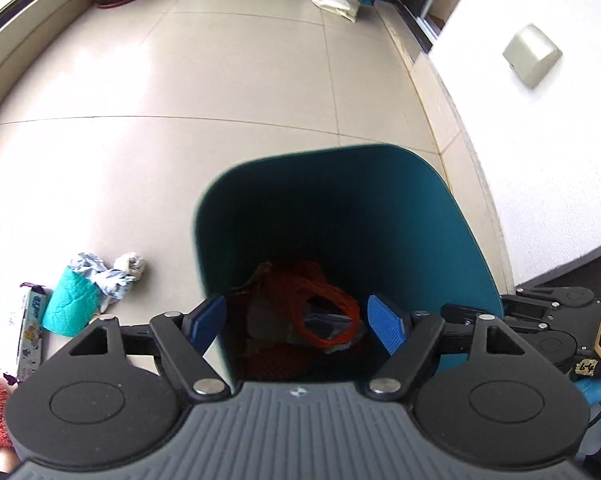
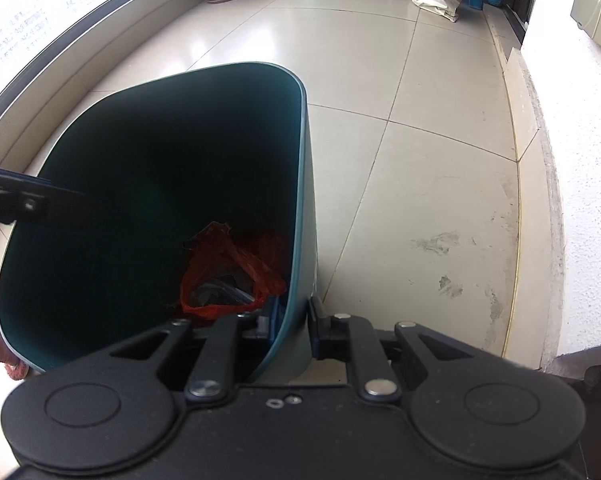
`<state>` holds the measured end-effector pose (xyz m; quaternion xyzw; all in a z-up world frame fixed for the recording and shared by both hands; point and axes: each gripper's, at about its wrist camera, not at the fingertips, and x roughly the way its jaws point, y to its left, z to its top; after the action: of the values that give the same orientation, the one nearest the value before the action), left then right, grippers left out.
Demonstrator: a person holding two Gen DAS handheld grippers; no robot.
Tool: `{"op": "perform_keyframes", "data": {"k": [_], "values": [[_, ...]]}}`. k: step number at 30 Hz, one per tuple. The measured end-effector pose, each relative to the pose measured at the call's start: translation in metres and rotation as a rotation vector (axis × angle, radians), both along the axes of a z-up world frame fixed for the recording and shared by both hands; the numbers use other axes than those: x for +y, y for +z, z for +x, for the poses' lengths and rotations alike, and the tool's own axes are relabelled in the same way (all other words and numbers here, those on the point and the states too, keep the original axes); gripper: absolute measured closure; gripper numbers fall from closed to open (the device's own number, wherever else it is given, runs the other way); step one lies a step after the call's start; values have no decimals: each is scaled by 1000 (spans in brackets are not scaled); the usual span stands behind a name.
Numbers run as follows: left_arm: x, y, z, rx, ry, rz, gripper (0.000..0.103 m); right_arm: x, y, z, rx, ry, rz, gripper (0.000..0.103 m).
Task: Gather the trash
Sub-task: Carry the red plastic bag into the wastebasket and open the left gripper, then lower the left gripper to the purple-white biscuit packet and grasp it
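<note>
Right gripper (image 2: 290, 322) pinches the teal bin (image 2: 304, 184) wall at its rim — likely steadying it for drops. Left gripper (image 1: 296, 326) spread wide, empty, over the bin mouth; red bag (image 2: 228, 276) lies inside. Crumpled wrappers (image 1: 108, 272) and teal roll (image 1: 70, 306) remain on the floor — wipes pack (image 1: 30, 332) print unreadable.

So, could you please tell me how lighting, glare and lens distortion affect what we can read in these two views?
Left wrist view: window glare whitens the beige tiled floor, the dark teal plastic bin is blurred at its rim and shadowed inside, dimming the red plastic bag. Right wrist view: fisheye bends the tile lines, the windows are overexposed, and the bin's interior is almost black.
</note>
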<state>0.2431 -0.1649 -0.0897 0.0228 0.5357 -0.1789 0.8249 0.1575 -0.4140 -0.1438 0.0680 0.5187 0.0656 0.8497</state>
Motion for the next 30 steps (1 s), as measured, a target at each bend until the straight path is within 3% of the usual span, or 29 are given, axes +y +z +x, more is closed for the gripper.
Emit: {"op": "perform_keyframes", "data": {"k": [6, 11, 17, 20, 25, 30], "values": [[96, -1, 35, -25, 190, 91, 23, 9, 0, 2, 6, 12, -32, 90], [177, -12, 64, -51, 298, 244, 23, 30, 3, 5, 28, 73, -72, 89], [277, -45, 90, 36, 426, 286, 23, 71, 11, 18, 87, 185, -94, 85], [302, -71, 97, 85, 427, 318, 23, 103, 10, 27, 131, 257, -124, 85], [328, -131, 103, 150, 331, 397, 23, 139, 11, 37, 171, 331, -164, 84], [336, -182, 115, 211, 290, 383, 23, 168, 11, 49, 194, 370, -178, 84]]}}
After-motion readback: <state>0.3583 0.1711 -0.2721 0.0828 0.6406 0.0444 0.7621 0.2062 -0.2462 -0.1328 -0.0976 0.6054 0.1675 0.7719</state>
